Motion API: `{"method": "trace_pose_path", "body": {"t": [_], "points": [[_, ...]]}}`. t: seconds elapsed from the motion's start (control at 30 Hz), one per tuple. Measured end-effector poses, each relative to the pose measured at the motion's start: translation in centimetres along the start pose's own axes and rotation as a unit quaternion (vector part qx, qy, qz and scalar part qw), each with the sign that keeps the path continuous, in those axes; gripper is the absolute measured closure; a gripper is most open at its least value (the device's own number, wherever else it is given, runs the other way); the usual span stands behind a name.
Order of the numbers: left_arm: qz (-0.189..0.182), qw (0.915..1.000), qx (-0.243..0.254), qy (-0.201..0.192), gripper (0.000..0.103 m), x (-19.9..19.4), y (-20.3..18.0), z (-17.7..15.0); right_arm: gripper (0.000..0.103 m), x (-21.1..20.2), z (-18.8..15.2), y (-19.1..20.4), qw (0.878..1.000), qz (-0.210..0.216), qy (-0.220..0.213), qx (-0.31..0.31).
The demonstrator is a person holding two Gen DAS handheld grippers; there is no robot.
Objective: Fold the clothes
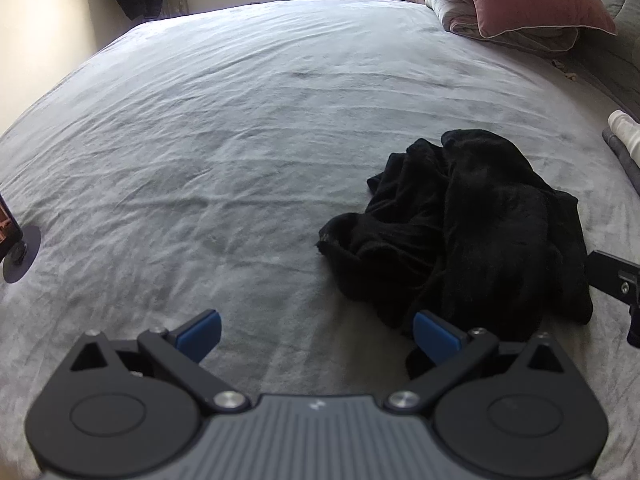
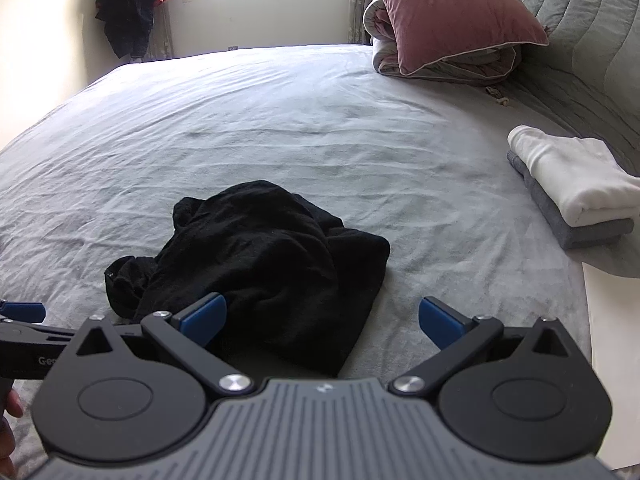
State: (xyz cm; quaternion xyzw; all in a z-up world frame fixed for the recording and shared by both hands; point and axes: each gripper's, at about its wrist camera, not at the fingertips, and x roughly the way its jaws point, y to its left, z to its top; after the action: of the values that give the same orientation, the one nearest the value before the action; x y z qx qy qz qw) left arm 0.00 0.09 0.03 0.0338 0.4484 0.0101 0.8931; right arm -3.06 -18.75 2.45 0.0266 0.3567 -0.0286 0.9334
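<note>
A crumpled black garment (image 1: 472, 232) lies in a heap on the grey bed sheet (image 1: 224, 128). In the left wrist view it sits ahead and to the right of my left gripper (image 1: 316, 334), which is open with nothing between its blue pads. In the right wrist view the same black garment (image 2: 264, 256) lies just ahead and left of my right gripper (image 2: 322, 324), also open and empty, its left pad (image 2: 204, 318) over the cloth's near edge. Part of the right gripper (image 1: 616, 280) shows at the left view's right edge, and the left gripper (image 2: 24, 320) at the right view's left edge.
Folded white and grey clothes (image 2: 576, 192) are stacked at the bed's right side. A pink pillow (image 2: 452, 12) rests on a rolled duvet by the quilted headboard (image 2: 580, 40). A phone on a round stand (image 1: 16, 248) stands at the left. Dark clothes (image 2: 132, 4) hang by the window.
</note>
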Motion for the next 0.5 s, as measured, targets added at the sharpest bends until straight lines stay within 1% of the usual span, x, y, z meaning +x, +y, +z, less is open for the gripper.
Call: {"method": "trace_pose_path", "body": {"t": [0.23, 0.5], "points": [[-0.005, 1.0, -0.001, 0.001, 0.0, -0.07, 0.29, 0.04, 0.0, 0.53, -0.02, 0.34, 1.0, -0.006, 0.008, -0.013], [-0.01, 0.9999, -0.003, 0.002, 0.0, -0.07, 0.59, 0.12, 0.0, 0.87, -0.3, 0.51, 1.0, -0.001, 0.014, -0.009]]}}
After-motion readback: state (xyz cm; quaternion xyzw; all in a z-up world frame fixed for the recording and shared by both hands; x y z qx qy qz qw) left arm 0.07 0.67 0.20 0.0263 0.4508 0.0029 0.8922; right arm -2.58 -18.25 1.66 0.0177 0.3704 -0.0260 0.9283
